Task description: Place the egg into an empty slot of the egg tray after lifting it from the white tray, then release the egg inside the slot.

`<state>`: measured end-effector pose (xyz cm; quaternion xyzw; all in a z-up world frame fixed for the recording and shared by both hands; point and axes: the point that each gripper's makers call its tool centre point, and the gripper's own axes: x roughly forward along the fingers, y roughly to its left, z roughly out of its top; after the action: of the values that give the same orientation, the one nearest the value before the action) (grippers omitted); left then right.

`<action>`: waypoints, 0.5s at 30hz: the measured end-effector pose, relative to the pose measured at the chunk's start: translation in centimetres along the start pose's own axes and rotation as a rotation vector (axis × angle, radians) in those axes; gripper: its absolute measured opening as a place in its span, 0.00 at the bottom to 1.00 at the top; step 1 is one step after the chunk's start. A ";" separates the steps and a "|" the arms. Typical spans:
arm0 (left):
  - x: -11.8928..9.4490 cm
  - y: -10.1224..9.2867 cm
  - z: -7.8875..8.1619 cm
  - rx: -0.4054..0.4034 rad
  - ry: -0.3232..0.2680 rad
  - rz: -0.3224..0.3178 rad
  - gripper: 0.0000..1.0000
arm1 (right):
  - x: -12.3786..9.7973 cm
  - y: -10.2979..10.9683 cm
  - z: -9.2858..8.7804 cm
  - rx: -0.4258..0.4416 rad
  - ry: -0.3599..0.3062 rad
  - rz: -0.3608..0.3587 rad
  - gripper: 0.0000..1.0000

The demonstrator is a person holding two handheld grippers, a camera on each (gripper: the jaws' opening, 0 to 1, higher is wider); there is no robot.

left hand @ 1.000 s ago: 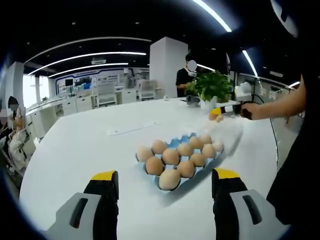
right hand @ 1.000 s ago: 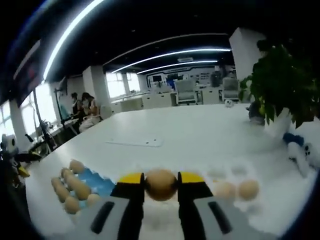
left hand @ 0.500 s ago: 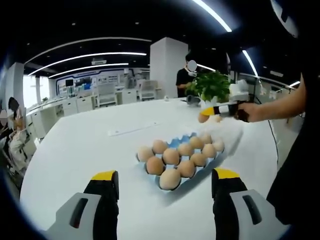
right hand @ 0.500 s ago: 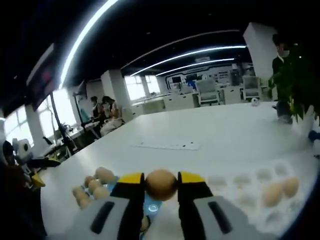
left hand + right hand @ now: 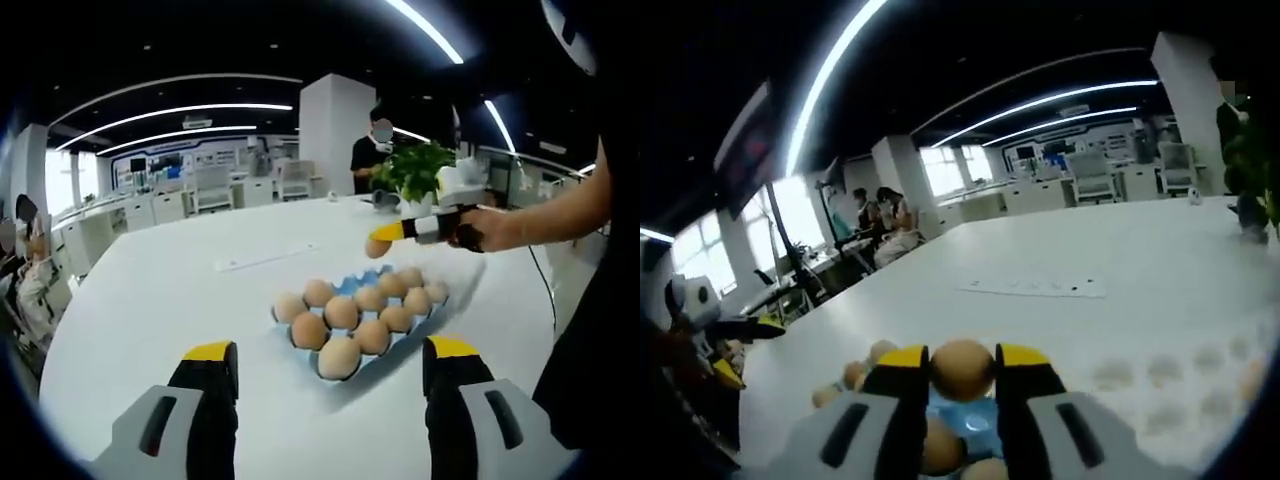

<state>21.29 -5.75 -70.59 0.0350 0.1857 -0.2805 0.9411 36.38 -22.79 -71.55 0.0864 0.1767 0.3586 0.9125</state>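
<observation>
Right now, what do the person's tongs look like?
The left tongs have two chunky grey jaws with black slots, black inner faces and yellow tips. The right tongs match: grey bodies, black inner sides, yellow tips. In the left gripper view, the right tongs look black with a white band and yellow end.

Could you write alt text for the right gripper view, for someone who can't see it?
A yellow-tipped right gripper holds a brown egg between its jaws, just above a blue egg tray with other eggs in it. Behind lies a large white table, with a white tray at right and people seated far off.
</observation>
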 end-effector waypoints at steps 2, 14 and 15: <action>0.0 0.0 0.0 -0.004 -0.001 -0.002 0.76 | 0.6 0.6 -0.2 -0.011 0.007 0.018 0.25; -0.1 0.1 0.0 -0.004 -0.002 -0.001 0.76 | 2.9 1.8 -2.5 -0.019 0.082 0.057 0.25; -0.1 0.1 0.0 -0.005 -0.002 -0.003 0.76 | 3.0 1.8 -2.7 -0.014 0.088 0.059 0.25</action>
<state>21.28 -5.67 -70.57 0.0321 0.1857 -0.2812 0.9410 36.30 -19.34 -74.35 0.0691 0.2114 0.3900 0.8936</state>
